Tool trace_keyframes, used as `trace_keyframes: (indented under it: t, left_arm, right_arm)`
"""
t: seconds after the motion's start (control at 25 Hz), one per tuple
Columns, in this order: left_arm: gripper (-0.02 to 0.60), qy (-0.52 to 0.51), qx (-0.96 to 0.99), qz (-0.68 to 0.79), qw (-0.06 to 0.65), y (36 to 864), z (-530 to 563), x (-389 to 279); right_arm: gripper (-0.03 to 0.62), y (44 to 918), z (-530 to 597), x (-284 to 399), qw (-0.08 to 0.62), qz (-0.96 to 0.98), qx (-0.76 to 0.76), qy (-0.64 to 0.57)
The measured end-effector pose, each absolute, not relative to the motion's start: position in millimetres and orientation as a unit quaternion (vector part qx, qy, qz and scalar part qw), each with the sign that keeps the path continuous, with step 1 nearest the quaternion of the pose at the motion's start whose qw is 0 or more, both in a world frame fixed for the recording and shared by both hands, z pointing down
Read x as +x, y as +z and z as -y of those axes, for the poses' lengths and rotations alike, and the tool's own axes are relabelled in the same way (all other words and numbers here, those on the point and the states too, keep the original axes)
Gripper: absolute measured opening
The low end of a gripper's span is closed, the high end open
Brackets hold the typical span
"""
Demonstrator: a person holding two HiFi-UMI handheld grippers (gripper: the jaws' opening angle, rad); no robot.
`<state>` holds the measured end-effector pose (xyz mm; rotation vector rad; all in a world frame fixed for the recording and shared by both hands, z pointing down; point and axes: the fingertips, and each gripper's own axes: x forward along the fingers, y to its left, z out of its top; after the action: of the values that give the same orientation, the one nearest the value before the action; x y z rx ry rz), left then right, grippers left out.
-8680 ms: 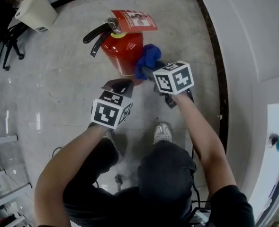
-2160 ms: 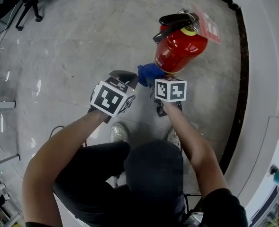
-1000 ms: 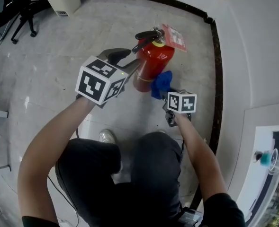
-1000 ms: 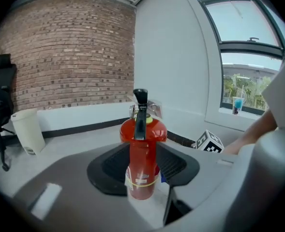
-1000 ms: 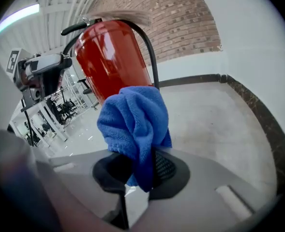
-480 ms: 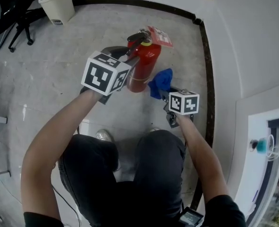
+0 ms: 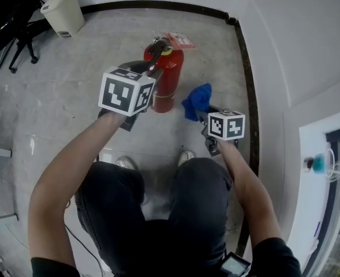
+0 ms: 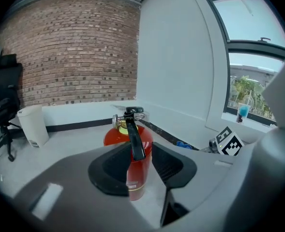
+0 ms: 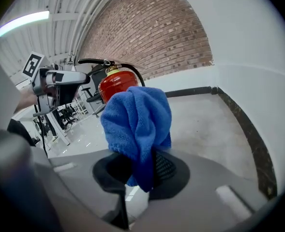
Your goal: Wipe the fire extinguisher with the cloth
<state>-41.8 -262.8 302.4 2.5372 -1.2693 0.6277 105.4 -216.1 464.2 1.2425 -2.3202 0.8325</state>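
The tag [image 7: 181, 39] on the fire extinguisher [image 7: 165, 82], top centre, is illegible. The left gripper [image 8: 142, 161] is closing around its black handle [image 8: 135, 141], gaps still showing; the right gripper [image 9: 140, 168] clamps the cloth [image 9: 137, 115].

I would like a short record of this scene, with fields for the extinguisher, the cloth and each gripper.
fire extinguisher: red, standing upright on the floor
blue cloth: bunched, apart from the extinguisher, to its right in the head view
left gripper: jaws closing, black lever between them, not yet gripped
right gripper: shut on the blue cloth
wiping contact: none at this moment
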Motion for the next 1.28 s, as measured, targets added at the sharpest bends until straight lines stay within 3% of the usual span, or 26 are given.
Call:
trace_keyframes:
  t: [0.84,1.28]
  left_arm:
    - [0.124,0.208,0.862,0.437,0.154,304.9,205.0,15.7]
    - [0.103,0.233,0.881,0.395,0.119,309.5,185.7,22.4]
  right_arm:
    - [0.063,424.9,155.0,151.7,0.166,0.822,0.468,0.279]
    - [0.063,355.3,144.1,95.9,0.185,0.871,0.405,0.206]
